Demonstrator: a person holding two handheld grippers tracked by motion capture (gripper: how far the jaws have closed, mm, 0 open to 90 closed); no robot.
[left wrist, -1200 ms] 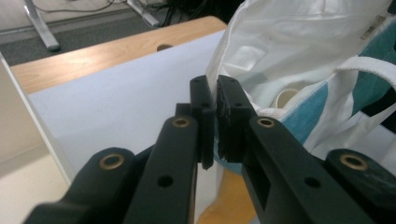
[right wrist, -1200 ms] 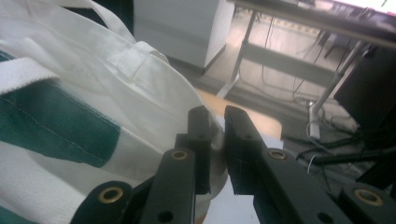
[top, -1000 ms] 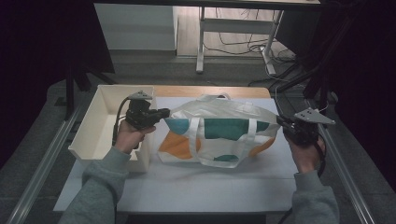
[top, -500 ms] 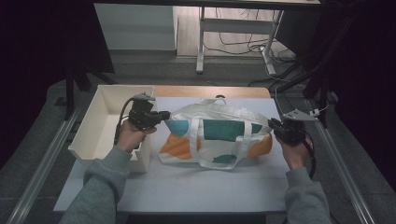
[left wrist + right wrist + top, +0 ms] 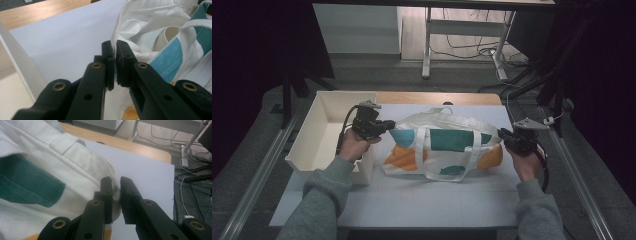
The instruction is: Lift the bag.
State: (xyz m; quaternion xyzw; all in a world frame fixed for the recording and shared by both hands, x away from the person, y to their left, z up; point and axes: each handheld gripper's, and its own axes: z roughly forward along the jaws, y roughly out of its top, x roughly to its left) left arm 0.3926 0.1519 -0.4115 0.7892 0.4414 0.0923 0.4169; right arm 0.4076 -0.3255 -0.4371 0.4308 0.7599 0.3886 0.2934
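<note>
Left jaws: your left gripper [image 5: 115, 53] is clamped on a fold of the white canvas tote bag with teal and orange patches [image 5: 447, 145], at its left end; the pads meet with only cloth between them.
Right jaws: your right gripper [image 5: 115, 182] has pinched the bag's right edge; a sliver of white fabric sits in the narrow gap, so it looks gripped, though lightly.
Bag position: it lies flat across the middle of the white table top [image 5: 412, 200], straps draped over its front, just beside the cream open plastic bin [image 5: 307, 155] on the left.
Inside the bag: the left gripper view shows the pale curved rim of a cup-like object [image 5: 172, 31] in the mouth.
Doing the step well: you appear to be holding both ends to open or lift the bag. Raise both hands evenly and keep the cloth taut between them. Firm up the right pinch first, since little fabric is caught there.
Hard to make out: how deep the fabric sits in either grip, what the pale object is, and the bag's far side.
</note>
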